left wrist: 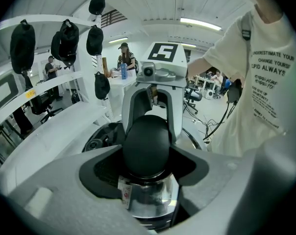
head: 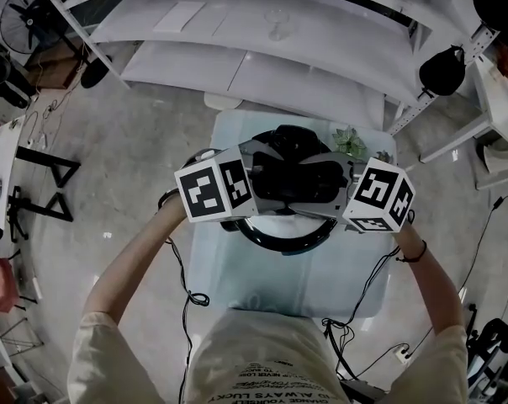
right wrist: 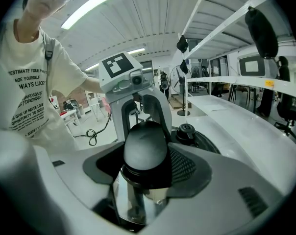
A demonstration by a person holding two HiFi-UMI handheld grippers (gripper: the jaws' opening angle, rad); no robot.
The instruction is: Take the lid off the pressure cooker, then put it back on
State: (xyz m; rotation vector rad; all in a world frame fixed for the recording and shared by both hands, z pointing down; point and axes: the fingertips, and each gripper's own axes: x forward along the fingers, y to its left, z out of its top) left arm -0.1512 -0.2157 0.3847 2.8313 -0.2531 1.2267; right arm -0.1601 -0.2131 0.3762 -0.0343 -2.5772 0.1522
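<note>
left gripper (head: 256,183) clamps the left handle (left wrist: 147,143) of the pressure cooker (head: 288,241); right gripper (head: 345,190) clamps the right handle (right wrist: 145,148). cooker stands on worktop (head: 309,283).

Cream T-shirt (head: 262,352) with black lettering, black band (head: 415,254) on right wrist.

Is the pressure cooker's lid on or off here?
On: the black lid with its valve sits atop the steel pot. Whether it is locked, cannot tell.
</note>
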